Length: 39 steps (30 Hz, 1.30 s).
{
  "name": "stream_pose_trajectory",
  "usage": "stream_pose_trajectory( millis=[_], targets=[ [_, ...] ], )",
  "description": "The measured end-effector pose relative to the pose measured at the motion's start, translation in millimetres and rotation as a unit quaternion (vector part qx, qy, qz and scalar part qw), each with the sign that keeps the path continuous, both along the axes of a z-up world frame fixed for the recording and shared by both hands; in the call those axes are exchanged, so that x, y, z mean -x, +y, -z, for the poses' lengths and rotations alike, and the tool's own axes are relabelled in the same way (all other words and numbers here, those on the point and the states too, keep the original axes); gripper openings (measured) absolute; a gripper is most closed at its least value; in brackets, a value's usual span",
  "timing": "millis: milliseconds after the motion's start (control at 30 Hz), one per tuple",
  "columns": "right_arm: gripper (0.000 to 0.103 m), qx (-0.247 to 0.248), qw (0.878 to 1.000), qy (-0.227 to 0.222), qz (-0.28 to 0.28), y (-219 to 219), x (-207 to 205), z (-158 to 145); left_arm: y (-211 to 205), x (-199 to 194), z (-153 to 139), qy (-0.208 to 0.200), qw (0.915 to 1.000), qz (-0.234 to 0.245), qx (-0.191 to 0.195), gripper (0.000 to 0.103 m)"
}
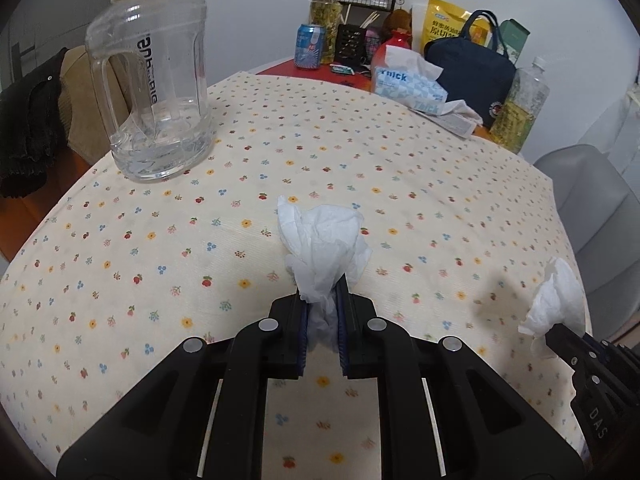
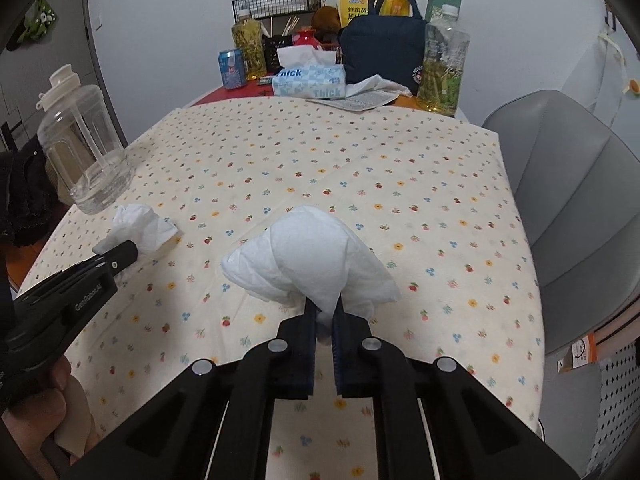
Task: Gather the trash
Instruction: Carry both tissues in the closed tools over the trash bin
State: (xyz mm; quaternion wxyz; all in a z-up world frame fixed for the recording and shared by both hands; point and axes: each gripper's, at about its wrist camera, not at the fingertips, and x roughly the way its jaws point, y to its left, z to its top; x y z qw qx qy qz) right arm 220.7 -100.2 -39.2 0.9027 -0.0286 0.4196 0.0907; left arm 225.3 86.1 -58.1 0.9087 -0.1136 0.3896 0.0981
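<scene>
Left wrist view: a crumpled tissue (image 1: 320, 248) is pinched by the left gripper (image 1: 322, 300), fingers narrow, above the floral tabletop (image 1: 360, 152) — a clear jug (image 1: 154, 80) is seen far left. Right wrist view: a second tissue wad (image 2: 308, 260) is clamped by the right gripper (image 2: 323, 312), fingers nearly closed — a tissue box (image 2: 308, 80) is seen at the far edge.

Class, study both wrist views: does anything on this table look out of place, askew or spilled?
No spill shows. At the far edge, a loose white tissue lies crumpled over a printed paper sheet beside the tissue box. Each gripper already pinches a crumpled tissue: left, right.
</scene>
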Motion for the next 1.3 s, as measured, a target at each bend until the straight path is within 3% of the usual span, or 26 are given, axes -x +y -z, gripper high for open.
stream_pose_trajectory(
  millis=[733,1300],
  targets=[
    [0.008,-0.034,0.992,-0.083,0.084,-91.2,107.0,-68.4,-92.1,66.2,-58.4,-0.061,0.9944,0.085,-0.012,0.012],
    [0.008,-0.034,0.981,-0.100,0.163,-171.1,153.5,-78.7,-179.3,78.7,-70.4,-0.070,0.9837,0.165,-0.018,0.012]
  ],
)
